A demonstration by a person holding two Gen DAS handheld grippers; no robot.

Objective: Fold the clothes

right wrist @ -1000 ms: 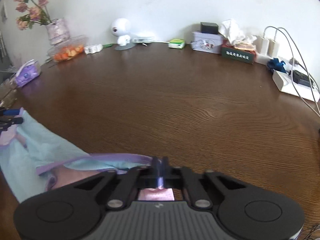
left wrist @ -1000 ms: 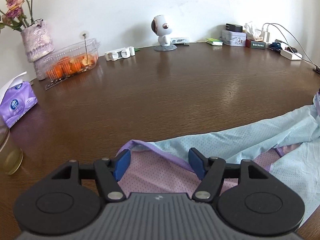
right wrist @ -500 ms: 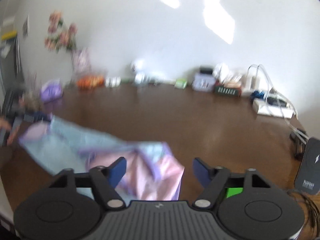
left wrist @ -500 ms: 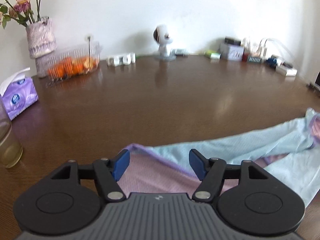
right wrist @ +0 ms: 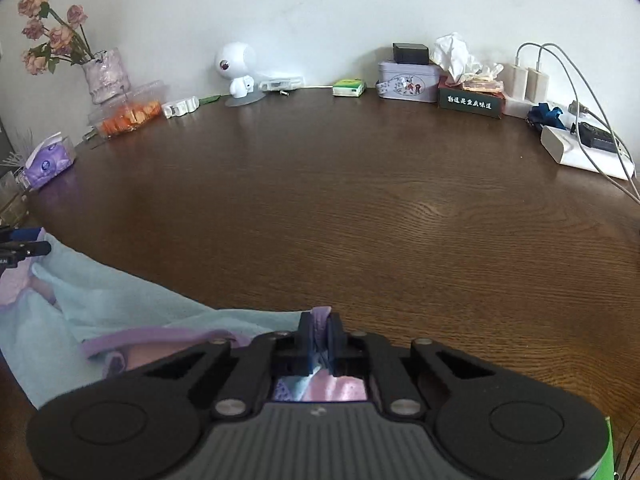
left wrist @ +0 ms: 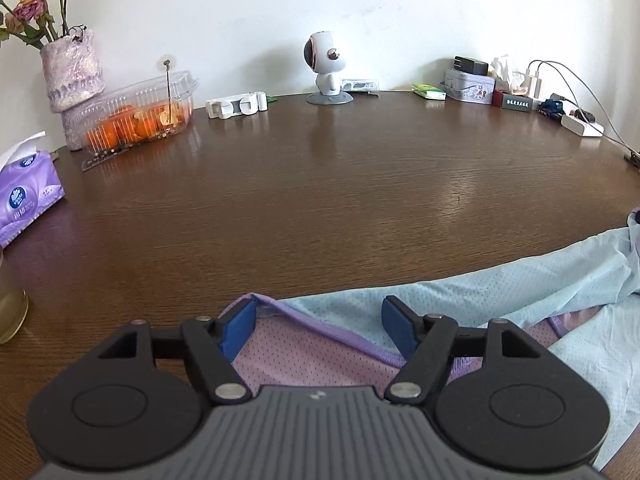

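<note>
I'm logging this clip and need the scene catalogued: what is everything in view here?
garment: 1, light blue and pink mesh, purple trim, near table edge
table: 1, dark brown wood
vase of dried roses: 1, pale purple, far left
clear box of orange fruit: 1, beside vase
tissue pack: 1, purple, left edge
robot figurine: 1, white, by wall
tin box: 1, lilac, far right
chargers and cables: several, white, far right
left hand-held gripper: open over garment
right hand-held gripper: just closed, pinching garment's edge

The left gripper (left wrist: 318,326) hangs with jaws apart over a light-blue mesh garment with purple trim (left wrist: 500,284) on the dark wooden table (left wrist: 320,184).
</note>
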